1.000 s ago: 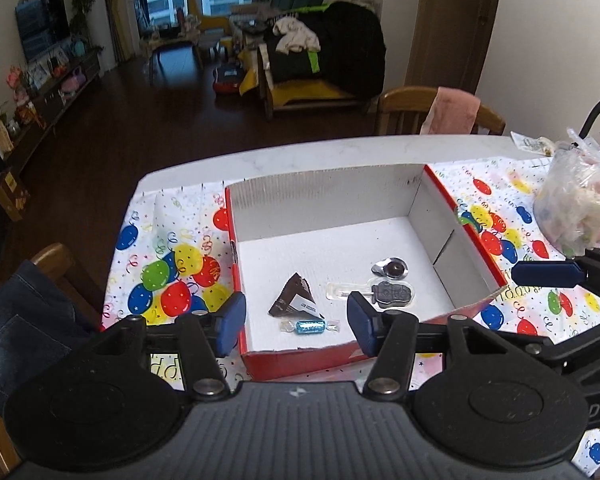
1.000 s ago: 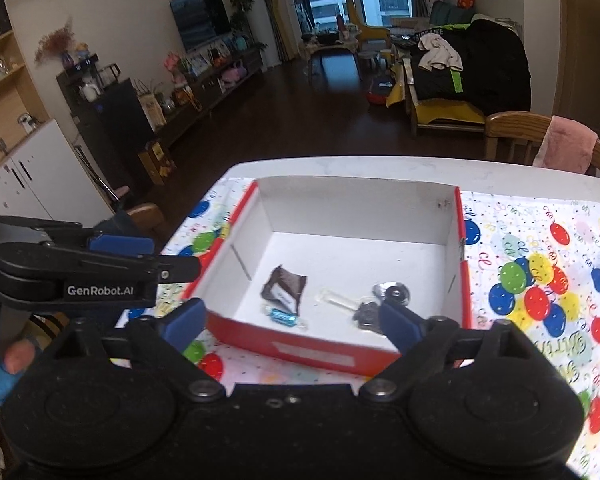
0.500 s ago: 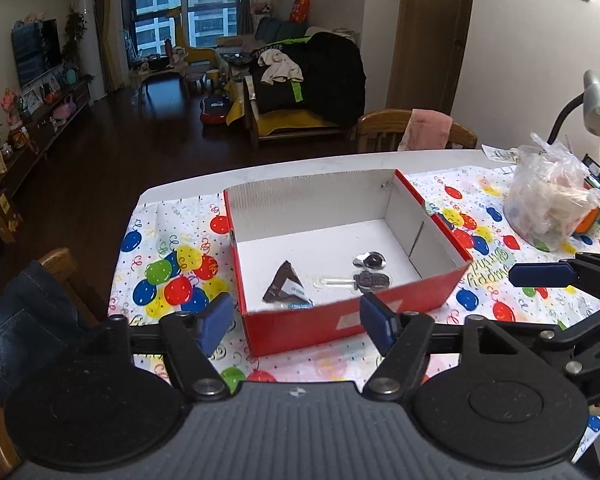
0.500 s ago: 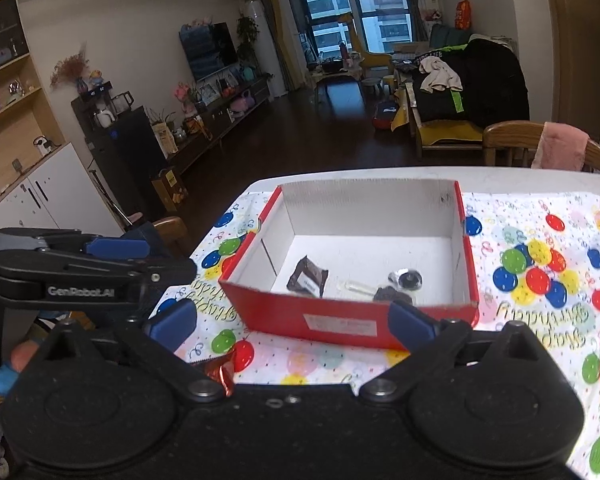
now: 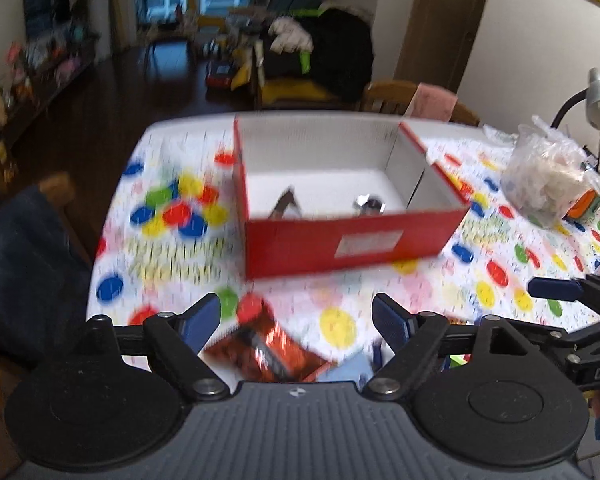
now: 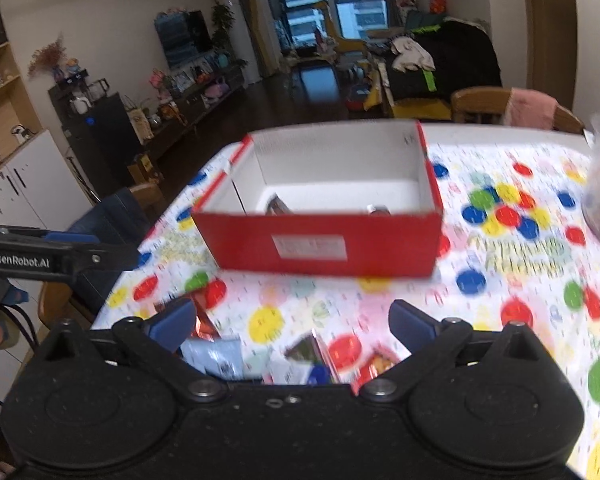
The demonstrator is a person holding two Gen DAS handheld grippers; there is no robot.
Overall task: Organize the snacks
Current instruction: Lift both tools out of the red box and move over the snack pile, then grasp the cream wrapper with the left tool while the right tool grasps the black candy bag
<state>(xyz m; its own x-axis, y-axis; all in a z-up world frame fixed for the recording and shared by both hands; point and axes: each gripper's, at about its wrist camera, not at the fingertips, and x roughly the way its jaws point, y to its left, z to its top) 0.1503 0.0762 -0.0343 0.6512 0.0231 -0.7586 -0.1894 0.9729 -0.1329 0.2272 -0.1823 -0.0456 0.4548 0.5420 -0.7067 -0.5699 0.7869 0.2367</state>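
A red box point(image 5: 352, 240) with a white inside stands on the balloon tablecloth, also in the right wrist view point(image 6: 324, 240). It holds a brown wrapper point(image 5: 286, 202) and a silver sweet point(image 5: 368, 205). My left gripper point(image 5: 296, 322) is open and empty, pulled back to the near edge above an orange snack packet point(image 5: 268, 350). My right gripper point(image 6: 292, 324) is open and empty above several loose packets: a pale blue one point(image 6: 216, 356), a dark one point(image 6: 306, 350) and a red one point(image 6: 374, 366). Both views are blurred.
A clear bag of snacks point(image 5: 544, 184) sits at the table's right side, near a desk lamp point(image 5: 598, 98). A chair with jeans on it point(image 5: 24, 260) stands at the left. Another chair point(image 6: 512, 108) stands behind the table.
Both grippers have drawn back from over the box toward the near table edge. The loose packets on the near side have come into view. Both stayed open.
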